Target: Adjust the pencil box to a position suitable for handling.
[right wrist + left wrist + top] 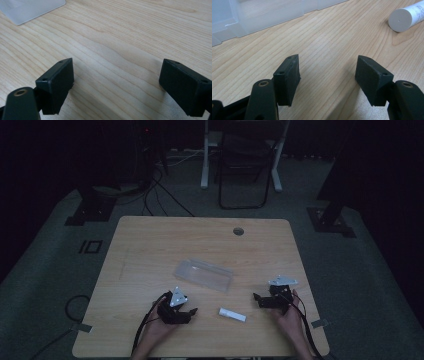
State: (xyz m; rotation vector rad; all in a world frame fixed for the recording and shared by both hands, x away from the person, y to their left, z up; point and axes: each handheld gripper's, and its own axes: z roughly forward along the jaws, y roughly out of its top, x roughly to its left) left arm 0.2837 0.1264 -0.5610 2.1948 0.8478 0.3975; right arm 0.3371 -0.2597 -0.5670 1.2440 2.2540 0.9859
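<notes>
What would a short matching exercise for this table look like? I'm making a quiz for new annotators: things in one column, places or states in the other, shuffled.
Things:
1. white tube
2. clear plastic box
3. left gripper
4. cable hole

Places or states:
A. near the table's far edge
B. lying on the wood between the two grippers
C. jaws open, nothing between them
D. mid-table, beyond the tube

Pairs: 1-B, 2-D, 3-C, 4-A
</notes>
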